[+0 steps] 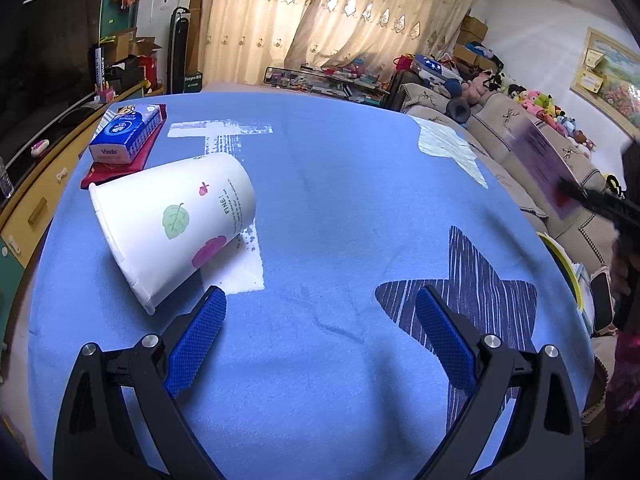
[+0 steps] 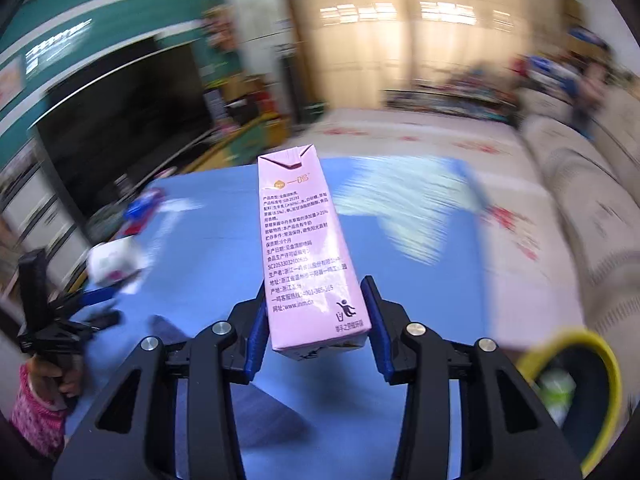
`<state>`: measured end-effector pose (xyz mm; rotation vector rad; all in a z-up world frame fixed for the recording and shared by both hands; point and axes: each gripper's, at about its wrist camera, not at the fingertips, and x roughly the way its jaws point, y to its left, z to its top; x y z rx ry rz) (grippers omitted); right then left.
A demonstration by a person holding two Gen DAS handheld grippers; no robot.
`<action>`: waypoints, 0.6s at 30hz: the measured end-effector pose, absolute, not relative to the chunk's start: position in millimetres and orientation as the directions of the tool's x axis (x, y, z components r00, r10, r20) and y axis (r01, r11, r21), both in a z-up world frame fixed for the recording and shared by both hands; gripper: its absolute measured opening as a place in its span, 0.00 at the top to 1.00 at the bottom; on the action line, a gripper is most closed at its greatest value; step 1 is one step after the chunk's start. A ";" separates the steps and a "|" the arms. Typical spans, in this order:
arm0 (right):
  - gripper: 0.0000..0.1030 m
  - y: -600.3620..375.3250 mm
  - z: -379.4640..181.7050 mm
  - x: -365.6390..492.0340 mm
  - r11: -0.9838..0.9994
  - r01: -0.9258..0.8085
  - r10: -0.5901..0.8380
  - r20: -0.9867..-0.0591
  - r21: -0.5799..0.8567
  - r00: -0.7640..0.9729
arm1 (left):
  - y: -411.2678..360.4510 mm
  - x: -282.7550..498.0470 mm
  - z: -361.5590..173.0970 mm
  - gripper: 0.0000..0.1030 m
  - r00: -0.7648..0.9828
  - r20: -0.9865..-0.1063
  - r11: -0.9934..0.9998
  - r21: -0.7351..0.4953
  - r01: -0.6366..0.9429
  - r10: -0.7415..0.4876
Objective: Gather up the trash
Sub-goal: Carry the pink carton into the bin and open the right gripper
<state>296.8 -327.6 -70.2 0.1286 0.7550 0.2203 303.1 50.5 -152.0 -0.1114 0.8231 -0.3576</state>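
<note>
Right claw is gripping a pink carton between its pads, above the blue-covered desk. Left claw is standing wide open and empty. Beyond it, a paper cup is lying tipped on the desk.

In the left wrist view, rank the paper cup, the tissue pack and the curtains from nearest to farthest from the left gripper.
1. Paper cup: lying on its side on the blue cloth, just beyond the left gripper's left-hand finger.
2. Tissue pack: farther back on the left, resting on a red mat by the table's edge.
3. Curtains: across the room, behind the table.
</note>
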 end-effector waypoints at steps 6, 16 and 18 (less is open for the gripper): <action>0.60 -443.4 -89.5 236.3 0.966 0.180 -0.002 -0.692 0.184 0.722 | 56.6 301.1 -148.5 0.09 0.644 -0.671 0.930 -0.263 0.257 -0.367; 0.60 -542.8 -165.6 192.4 0.889 0.412 -0.109 -0.778 0.203 0.619 | 30.0 271.2 -115.4 0.09 0.687 -0.654 0.948 -0.184 0.261 -0.316; 0.60 -550.4 -176.6 191.0 0.883 0.416 -0.098 -0.783 0.216 0.614 | 30.0 261.4 -108.4 0.09 0.693 -0.648 0.948 -0.189 0.255 -0.315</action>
